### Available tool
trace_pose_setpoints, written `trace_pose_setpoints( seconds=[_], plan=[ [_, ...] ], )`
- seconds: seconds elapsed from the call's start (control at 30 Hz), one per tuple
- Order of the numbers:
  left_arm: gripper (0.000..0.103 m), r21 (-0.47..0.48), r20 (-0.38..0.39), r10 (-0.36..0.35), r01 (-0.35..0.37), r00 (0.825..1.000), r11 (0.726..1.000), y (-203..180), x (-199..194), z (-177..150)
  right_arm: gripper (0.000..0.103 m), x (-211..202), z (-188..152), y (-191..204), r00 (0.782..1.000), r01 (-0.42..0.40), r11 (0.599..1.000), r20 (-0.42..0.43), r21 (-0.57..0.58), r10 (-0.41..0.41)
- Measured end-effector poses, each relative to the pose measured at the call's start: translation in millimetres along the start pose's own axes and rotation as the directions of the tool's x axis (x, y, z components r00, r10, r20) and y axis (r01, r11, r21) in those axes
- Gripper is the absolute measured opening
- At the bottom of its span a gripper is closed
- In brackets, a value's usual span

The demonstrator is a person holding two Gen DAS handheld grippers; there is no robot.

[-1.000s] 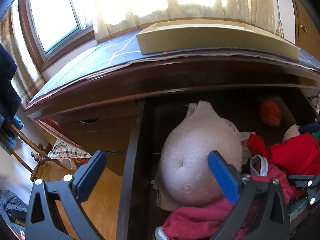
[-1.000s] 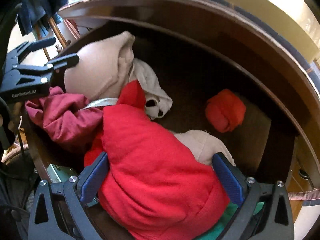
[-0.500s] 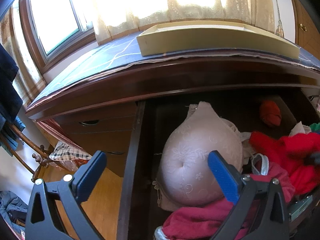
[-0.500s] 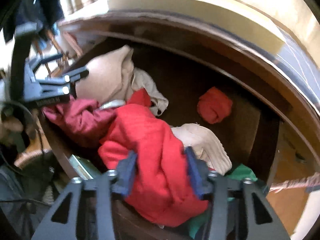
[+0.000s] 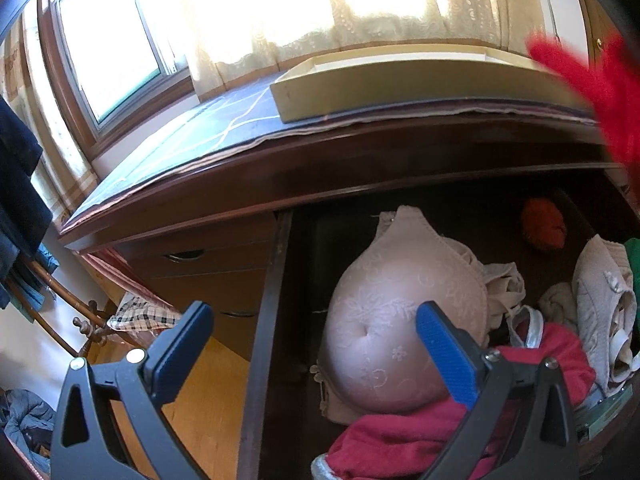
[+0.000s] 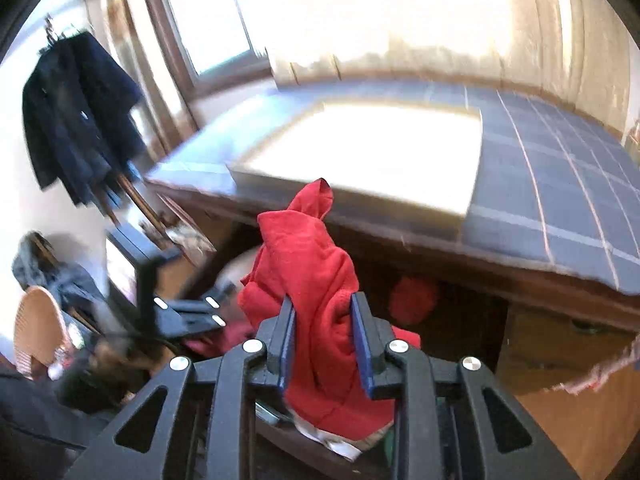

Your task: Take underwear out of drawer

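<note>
Plainly, one red garment (image 6: 316, 280) (probably underwear), right gripper's (image 6: 324, 344) jaws just closed on it.

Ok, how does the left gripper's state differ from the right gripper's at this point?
The left gripper is open and empty; the right gripper has just been closing and is shut on the red garment.
The left gripper sits low over the open drawer, in front of the pale bra cup; the right gripper holds its garment above the drawer.
Both have blue pads on black frames.
</note>
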State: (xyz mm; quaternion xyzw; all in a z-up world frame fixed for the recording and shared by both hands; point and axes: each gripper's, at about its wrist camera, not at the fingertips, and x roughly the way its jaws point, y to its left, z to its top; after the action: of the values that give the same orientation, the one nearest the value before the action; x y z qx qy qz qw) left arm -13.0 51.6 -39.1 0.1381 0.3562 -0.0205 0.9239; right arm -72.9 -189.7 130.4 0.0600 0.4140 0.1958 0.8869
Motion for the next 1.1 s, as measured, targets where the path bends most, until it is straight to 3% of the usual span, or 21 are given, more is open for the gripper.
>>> trace_pose_setpoints(
  seconds=[0.13, 0.3, 0.4, 0.5, 0.67, 0.73, 0.77, 0.8, 0.97, 1.03, 1.1],
  plan=[
    [0.103, 0.000, 0.000, 0.001, -0.001, 1.000, 1.000, -1, 0, 0, 0.028, -27, 31, -2, 0.991, -0.038, 0.998, 0.131, 0.046, 0.032],
    [0.103, 0.006, 0.002, 0.004, -0.004, 1.000, 1.000, 0, -1, -1, 0.022, -24, 86, -22, 0.960, 0.070, 0.988, 0.260, 0.139, -0.104],
    [0.103, 0.004, 0.003, 0.002, -0.002, 1.000, 1.000, 1, 0, -1, 0.022, 4, 118, -45, 0.950, 0.138, 0.972, 0.253, 0.192, -0.185],
    [0.103, 0.002, 0.001, -0.003, 0.003, 1.000, 1.000, 1, 0, -1, 0.022, 42, 131, -64, 0.963, 0.142, 0.964, 0.194, 0.226, -0.188],
    [0.103, -0.007, -0.008, -0.021, 0.021, 1.000, 1.000, 4, 2, 1, 0.024, 40, 104, -45, 0.984, 0.018, 0.985, 0.173, 0.172, -0.048],
    [0.103, -0.016, -0.012, -0.030, 0.030, 0.999, 0.999, 6, 3, 1, 0.045, 35, 86, -32, 0.991, 0.003, 0.993, 0.135, 0.119, -0.019],
    [0.103, -0.022, -0.014, -0.032, 0.032, 0.999, 0.999, 7, 4, 1, 0.069, 33, 74, -27, 0.994, 0.002, 0.995, 0.107, 0.103, -0.013],
    [0.103, -0.025, -0.016, -0.033, 0.033, 0.999, 0.999, 7, 4, 1, 0.084, 33, 59, -22, 0.997, 0.003, 0.995, 0.071, 0.096, -0.009],
    [0.103, -0.016, -0.014, -0.021, 0.020, 1.000, 1.000, 5, 3, 1, 0.085, 57, -7, -26, 0.988, 0.116, 0.987, -0.114, 0.116, -0.102],
    [0.103, -0.010, -0.011, -0.014, 0.014, 1.000, 1.000, 4, 4, 1, 0.085, 80, -28, -48, 0.978, 0.147, 0.960, -0.181, 0.237, -0.105],
    [0.103, 0.000, -0.007, -0.006, 0.006, 1.000, 1.000, 2, 3, 1, 0.085, 96, -38, -71, 0.977, 0.155, 0.912, -0.195, 0.380, -0.084]
  ],
)
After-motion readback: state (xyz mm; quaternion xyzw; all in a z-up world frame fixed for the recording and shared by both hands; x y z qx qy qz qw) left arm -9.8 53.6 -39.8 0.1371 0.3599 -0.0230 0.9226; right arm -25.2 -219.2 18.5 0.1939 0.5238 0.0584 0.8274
